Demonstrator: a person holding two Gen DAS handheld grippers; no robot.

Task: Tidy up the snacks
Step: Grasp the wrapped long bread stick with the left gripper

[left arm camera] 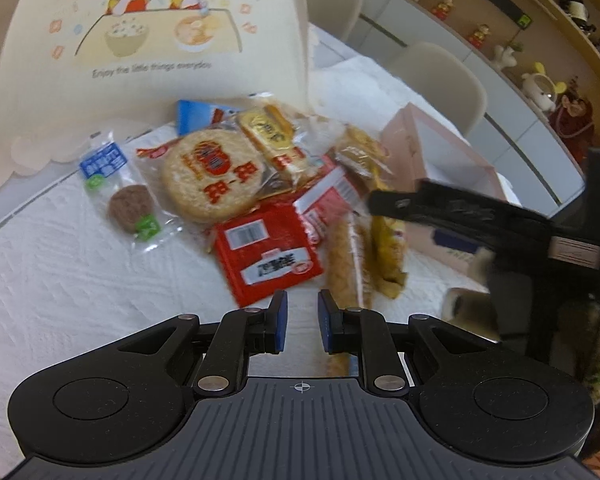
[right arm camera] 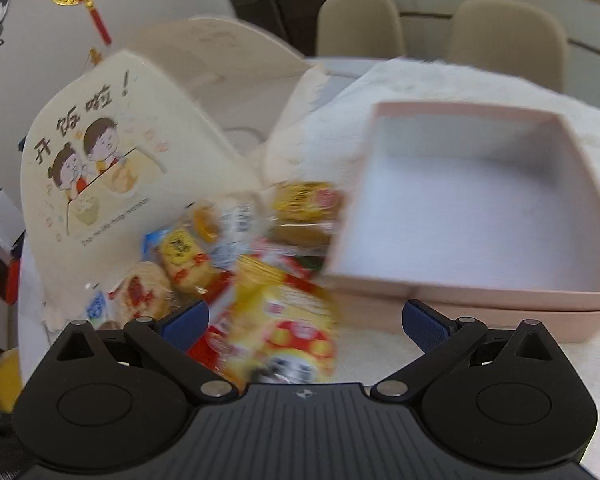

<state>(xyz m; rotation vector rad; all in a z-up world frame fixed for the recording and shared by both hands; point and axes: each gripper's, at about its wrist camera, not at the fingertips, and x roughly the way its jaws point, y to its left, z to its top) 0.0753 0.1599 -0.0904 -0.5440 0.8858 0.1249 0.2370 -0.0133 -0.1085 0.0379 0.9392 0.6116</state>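
Observation:
A pile of wrapped snacks lies on the white tablecloth: a round rice cracker (left arm camera: pixel 210 174), a red packet (left arm camera: pixel 266 250), a brown cookie in clear wrap (left arm camera: pixel 130 208) and a long yellow packet (left arm camera: pixel 386 248). The pink box (right arm camera: pixel 472 204) stands open and empty to the right of the pile. My left gripper (left arm camera: pixel 302 326) hovers just before the red packet, jaws a narrow gap apart, holding nothing. My right gripper (right arm camera: pixel 304 322) is wide open above a yellow and red packet (right arm camera: pixel 284 328), at the box's near left corner. It also shows in the left wrist view (left arm camera: pixel 384 200).
A cream food cover (left arm camera: pixel 140 52) with a cartoon of two children stands behind the pile. Beige chairs (right arm camera: pixel 504 36) stand at the table's far side. A shelf with figurines (left arm camera: pixel 540 88) runs along the wall.

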